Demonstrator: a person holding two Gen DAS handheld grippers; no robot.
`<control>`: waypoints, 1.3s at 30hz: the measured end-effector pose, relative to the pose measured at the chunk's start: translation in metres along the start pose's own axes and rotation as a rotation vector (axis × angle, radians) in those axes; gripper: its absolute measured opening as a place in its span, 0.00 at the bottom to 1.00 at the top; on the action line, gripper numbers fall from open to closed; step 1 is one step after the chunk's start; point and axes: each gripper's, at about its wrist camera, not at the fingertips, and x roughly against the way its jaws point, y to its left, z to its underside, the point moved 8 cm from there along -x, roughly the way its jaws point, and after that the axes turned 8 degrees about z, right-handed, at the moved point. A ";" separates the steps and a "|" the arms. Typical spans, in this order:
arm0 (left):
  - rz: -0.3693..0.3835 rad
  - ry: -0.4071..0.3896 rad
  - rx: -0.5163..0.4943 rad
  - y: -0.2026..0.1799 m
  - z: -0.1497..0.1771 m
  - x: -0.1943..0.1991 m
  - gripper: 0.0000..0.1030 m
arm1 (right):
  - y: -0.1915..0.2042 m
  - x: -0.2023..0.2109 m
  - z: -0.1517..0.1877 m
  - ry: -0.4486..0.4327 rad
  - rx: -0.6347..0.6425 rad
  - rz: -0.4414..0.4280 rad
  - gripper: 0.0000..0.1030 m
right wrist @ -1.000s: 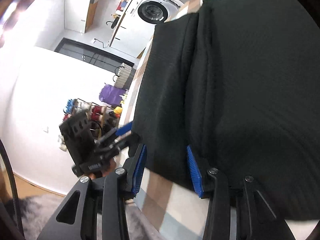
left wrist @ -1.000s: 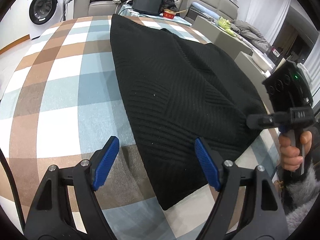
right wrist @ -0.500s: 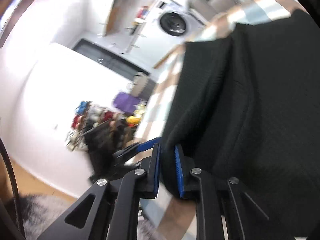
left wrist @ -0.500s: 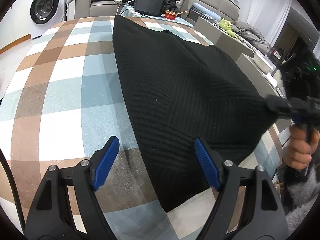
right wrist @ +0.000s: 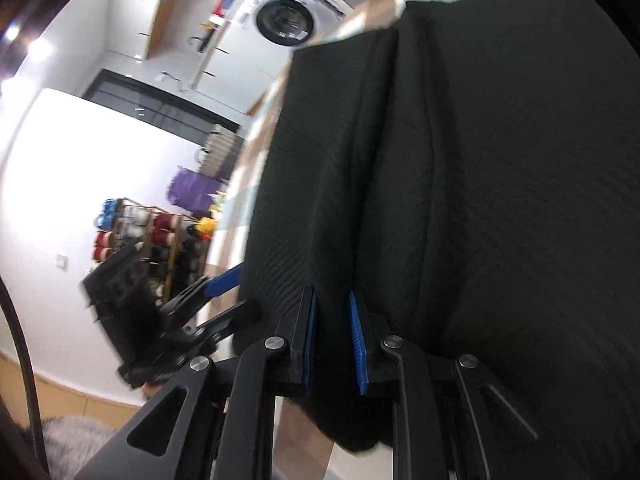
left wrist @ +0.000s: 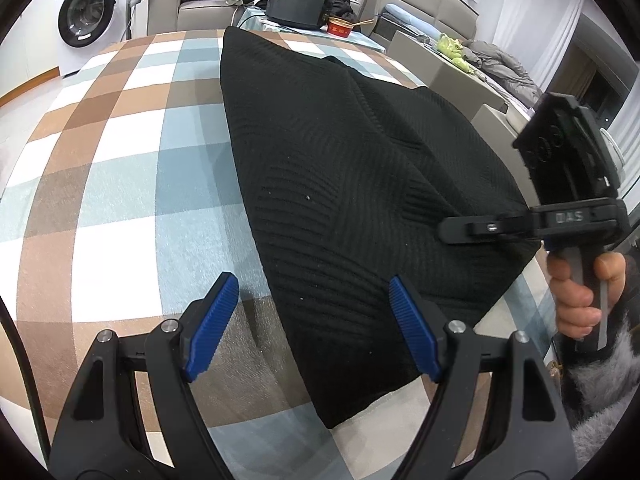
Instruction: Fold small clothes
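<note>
A black ribbed knit garment (left wrist: 352, 184) lies spread on the tabletop (left wrist: 120, 184), which is covered in a checked cloth of brown, pale blue and white. The garment runs from the far edge toward the near edge, with a raised fold along its middle and one corner pointing at the near side.

At its right edge the right tongs (right wrist: 332, 340) are clamped on a bunched fold of the black knit; their blue pads (right wrist: 356, 344) have just been closing and now press the fabric between them. In the left wrist view the same tool (left wrist: 480, 228) reaches in from the right, a hand (left wrist: 580, 296) wrapped around its grip, and the garment edge is pulled toward it.

The left tongs (left wrist: 312, 324) hang wide apart over the near part of the garment, nothing between the pads; one pad is over the bare cloth, the other over the knit.

Beyond the tabletop stand a washing machine (left wrist: 86, 12), a beige sofa (left wrist: 192, 8) with clothes heaped on it, and a red bowl (left wrist: 340, 26).
</note>
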 end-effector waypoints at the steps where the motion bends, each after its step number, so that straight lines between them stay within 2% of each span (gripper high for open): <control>1: 0.003 -0.001 0.002 0.000 0.000 0.000 0.73 | 0.005 -0.002 -0.001 -0.008 -0.004 -0.006 0.16; 3: 0.006 -0.005 0.003 0.000 -0.002 0.000 0.73 | 0.013 0.005 -0.003 -0.046 0.032 0.006 0.11; 5: 0.004 -0.013 0.003 0.001 -0.005 0.001 0.73 | 0.023 0.027 -0.007 -0.151 0.081 0.002 0.09; 7: 0.017 -0.024 0.010 0.001 -0.009 0.004 0.73 | 0.030 0.042 -0.002 -0.222 0.175 0.123 0.09; 9: 0.014 -0.030 0.012 0.002 -0.012 0.003 0.73 | 0.021 0.034 0.008 -0.179 0.206 0.268 0.08; 11: -0.002 -0.022 0.007 0.004 -0.014 0.000 0.73 | 0.007 0.021 0.017 -0.114 0.194 0.333 0.08; 15: -0.016 -0.012 0.011 0.006 -0.014 -0.004 0.73 | 0.006 0.030 0.016 -0.107 0.226 0.322 0.16; 17: -0.025 -0.013 0.014 0.008 -0.013 -0.006 0.73 | 0.004 0.038 0.009 -0.144 0.212 0.304 0.21; 21: -0.043 -0.010 0.022 0.011 -0.010 -0.009 0.74 | -0.017 0.043 -0.009 -0.191 0.098 0.285 0.23; 25: -0.051 -0.012 0.021 0.011 -0.009 -0.008 0.74 | -0.024 0.042 -0.024 -0.207 0.058 0.298 0.24; 28: -0.053 -0.012 0.026 0.013 -0.007 -0.007 0.74 | -0.032 0.051 -0.039 -0.262 0.028 0.334 0.34; 29: -0.050 -0.013 0.027 0.013 -0.007 -0.006 0.74 | -0.032 0.052 -0.043 -0.270 0.030 0.342 0.41; 34: -0.052 -0.014 0.022 0.013 -0.008 -0.007 0.75 | -0.029 0.031 -0.058 -0.236 0.068 0.303 0.41; 39: -0.014 -0.021 0.033 0.013 -0.009 -0.006 0.75 | -0.015 0.014 -0.078 -0.242 0.124 0.325 0.31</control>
